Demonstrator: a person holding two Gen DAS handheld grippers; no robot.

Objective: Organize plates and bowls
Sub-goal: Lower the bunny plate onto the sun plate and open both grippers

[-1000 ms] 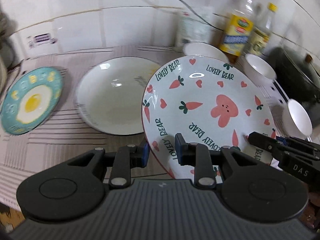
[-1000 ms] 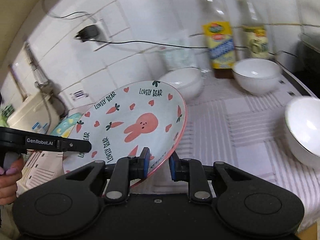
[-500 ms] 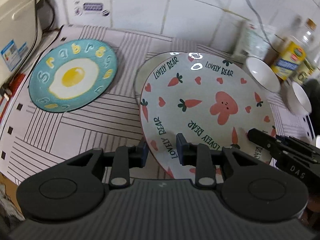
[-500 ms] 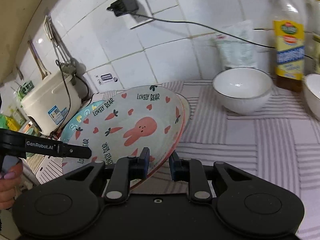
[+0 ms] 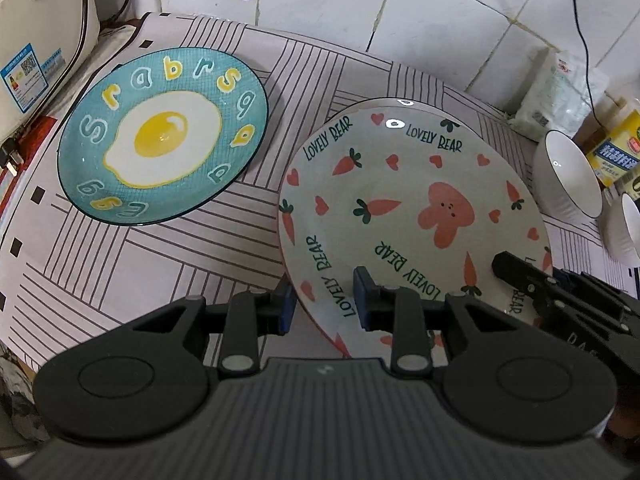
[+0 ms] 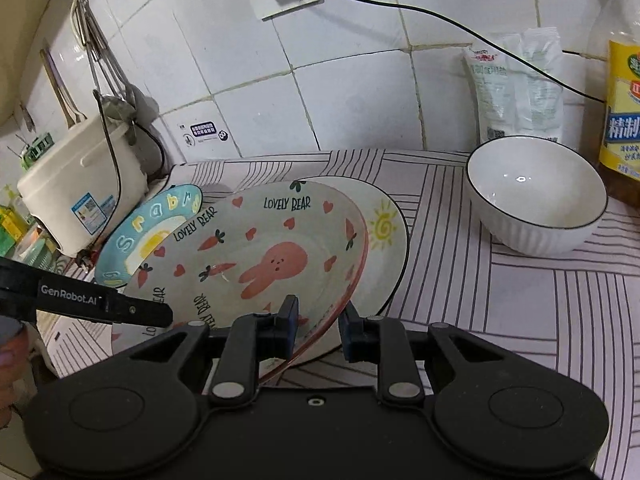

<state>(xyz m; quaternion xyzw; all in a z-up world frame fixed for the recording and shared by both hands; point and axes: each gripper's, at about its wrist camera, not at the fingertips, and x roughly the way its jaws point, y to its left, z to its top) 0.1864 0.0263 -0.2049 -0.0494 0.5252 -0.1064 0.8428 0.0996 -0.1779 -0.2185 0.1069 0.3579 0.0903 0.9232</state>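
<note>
Two grippers lower a rabbit plate onto a white plate

The left gripper (image 5: 322, 302) and right gripper (image 6: 318, 330) each have their fingers clamped on opposite rims of the rabbit plate (image 5: 404, 216), likely sharing its weight to keep it steady. It sits tilted over the white plate (image 6: 382, 240) on the tabletop (image 6: 520, 300), apparently for stacking; the egg plate (image 5: 162, 140) lies beside

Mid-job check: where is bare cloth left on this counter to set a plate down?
Bare striped cloth lies near the front edge, below the egg plate and left of the bunny plate. Another patch sits in front of the white bowl. Crowded: the bunny plate hangs over the sun plate, beside the egg plate.
</note>
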